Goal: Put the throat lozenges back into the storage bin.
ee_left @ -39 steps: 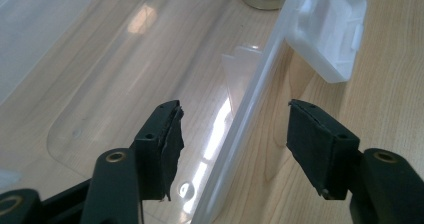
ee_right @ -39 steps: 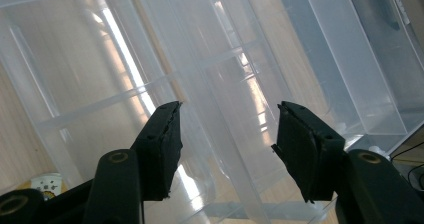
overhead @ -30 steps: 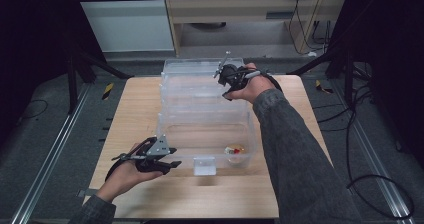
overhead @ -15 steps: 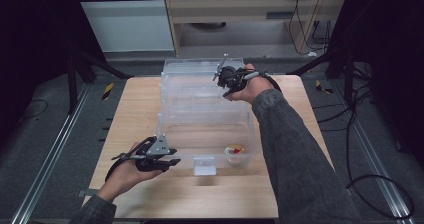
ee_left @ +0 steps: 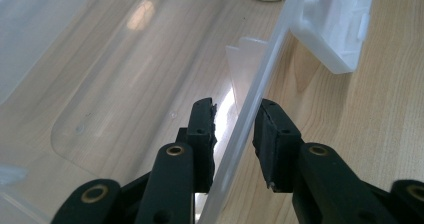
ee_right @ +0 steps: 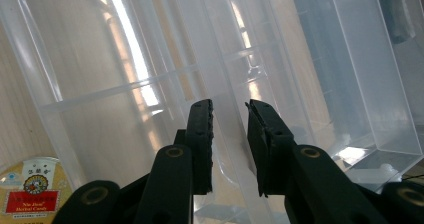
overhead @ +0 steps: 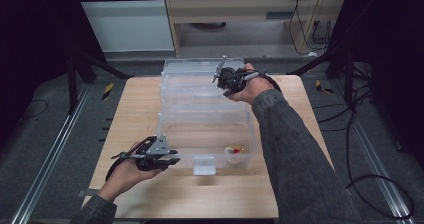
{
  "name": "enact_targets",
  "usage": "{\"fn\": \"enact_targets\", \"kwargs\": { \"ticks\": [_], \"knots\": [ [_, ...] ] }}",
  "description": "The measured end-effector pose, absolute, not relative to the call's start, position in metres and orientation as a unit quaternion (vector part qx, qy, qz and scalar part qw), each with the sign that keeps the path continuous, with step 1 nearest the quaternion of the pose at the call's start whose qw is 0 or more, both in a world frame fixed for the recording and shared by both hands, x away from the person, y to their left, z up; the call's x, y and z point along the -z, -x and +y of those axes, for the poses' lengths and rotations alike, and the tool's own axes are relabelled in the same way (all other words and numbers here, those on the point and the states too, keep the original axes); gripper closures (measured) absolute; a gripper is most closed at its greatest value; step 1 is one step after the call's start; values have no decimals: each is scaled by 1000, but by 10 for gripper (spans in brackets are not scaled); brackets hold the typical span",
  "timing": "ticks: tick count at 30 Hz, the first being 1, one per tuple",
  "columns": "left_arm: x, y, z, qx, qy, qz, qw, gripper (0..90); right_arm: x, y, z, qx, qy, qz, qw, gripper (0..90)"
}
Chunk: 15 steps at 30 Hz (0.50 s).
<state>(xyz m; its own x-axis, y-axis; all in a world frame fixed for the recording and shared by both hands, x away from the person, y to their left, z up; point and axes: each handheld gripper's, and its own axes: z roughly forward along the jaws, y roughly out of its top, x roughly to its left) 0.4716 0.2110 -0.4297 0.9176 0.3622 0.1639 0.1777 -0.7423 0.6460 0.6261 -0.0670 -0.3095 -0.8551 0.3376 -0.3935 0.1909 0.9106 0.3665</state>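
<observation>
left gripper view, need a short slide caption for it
Left gripper straddling the near wall of the clear plastic bin on the wooden table, its jaws just closing, a gap showing at the right jaw.

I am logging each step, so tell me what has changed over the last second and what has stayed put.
Both tongs have just been closing. The left tongs straddle the near wall of the clear plastic storage bin, a pad on each side. The right tongs straddle its far wall. Whether the pads press yet I cannot tell. Both hands, the bin and the small round tin with a red and yellow label stayed in place on the light wooden table.
</observation>
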Motion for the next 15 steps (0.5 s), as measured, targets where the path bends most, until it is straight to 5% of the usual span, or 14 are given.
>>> {"fn": "enact_targets", "kwargs": {
  "ticks": [15],
  "knots": [
    [430, -474, 210, -135, -924, 146, 328, 692, 309, -625, -65, -158, -140, 950, 230, 737]
  ]
}}
